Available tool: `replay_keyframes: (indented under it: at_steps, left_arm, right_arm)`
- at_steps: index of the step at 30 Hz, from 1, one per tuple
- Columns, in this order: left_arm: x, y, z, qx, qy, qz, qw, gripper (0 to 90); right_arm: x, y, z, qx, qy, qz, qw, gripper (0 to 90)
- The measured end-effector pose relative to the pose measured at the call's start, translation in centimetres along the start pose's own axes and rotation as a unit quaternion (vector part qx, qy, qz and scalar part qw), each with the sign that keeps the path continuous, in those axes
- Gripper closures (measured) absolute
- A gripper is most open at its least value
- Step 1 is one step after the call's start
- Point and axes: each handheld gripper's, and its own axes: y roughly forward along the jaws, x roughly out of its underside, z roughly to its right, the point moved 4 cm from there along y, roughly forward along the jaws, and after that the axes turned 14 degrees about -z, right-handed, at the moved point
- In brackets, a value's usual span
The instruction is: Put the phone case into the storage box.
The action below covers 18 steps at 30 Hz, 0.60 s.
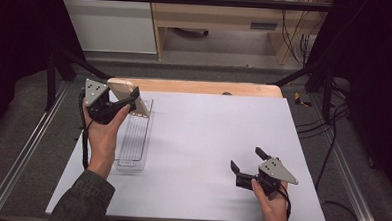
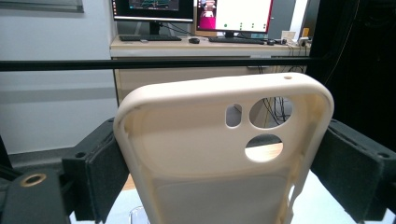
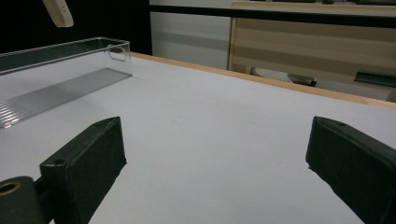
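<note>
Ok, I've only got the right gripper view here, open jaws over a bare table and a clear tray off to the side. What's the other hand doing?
Observer: The left gripper is shut on a cream phone case, held up above the clear tray's far end.
Operator: How is the case gripped?
Observer: By its two long edges, in the left gripper view; the open inner side, with the camera cutouts, faces that camera.
Operator: Anything in the tray?
Observer: From the high view it looks empty, just the ribbed floor.
</note>
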Motion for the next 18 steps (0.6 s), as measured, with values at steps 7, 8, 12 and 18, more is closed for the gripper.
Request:
replay_keyframes:
  at_steps: [7,8,12,18]
  left_arm:
    - [0.3,0.8,-0.6,-0.005,-0.009,-0.003,0.9999,10.1]
    - [0.4,1.0,-0.7,-0.008,-0.009,-0.004,0.9999,10.1]
    - [0.6,1.7,-1.2,-0.015,-0.01,-0.008,0.9998,10.1]
    - [0.8,2.6,-2.0,-0.026,-0.009,-0.016,0.9995,10.1]
  right_arm:
    - [0.1,0.0,0.1,0.0,0.0,-0.002,1.0,4.7]
    - [0.1,0.1,0.0,0.0,0.0,-0.002,1.0,4.7]
    - [0.1,0.2,-0.1,-0.001,-0.003,-0.004,1.0,4.7]
    - [0.1,0.2,0.0,-0.002,-0.003,-0.004,1.0,4.7]
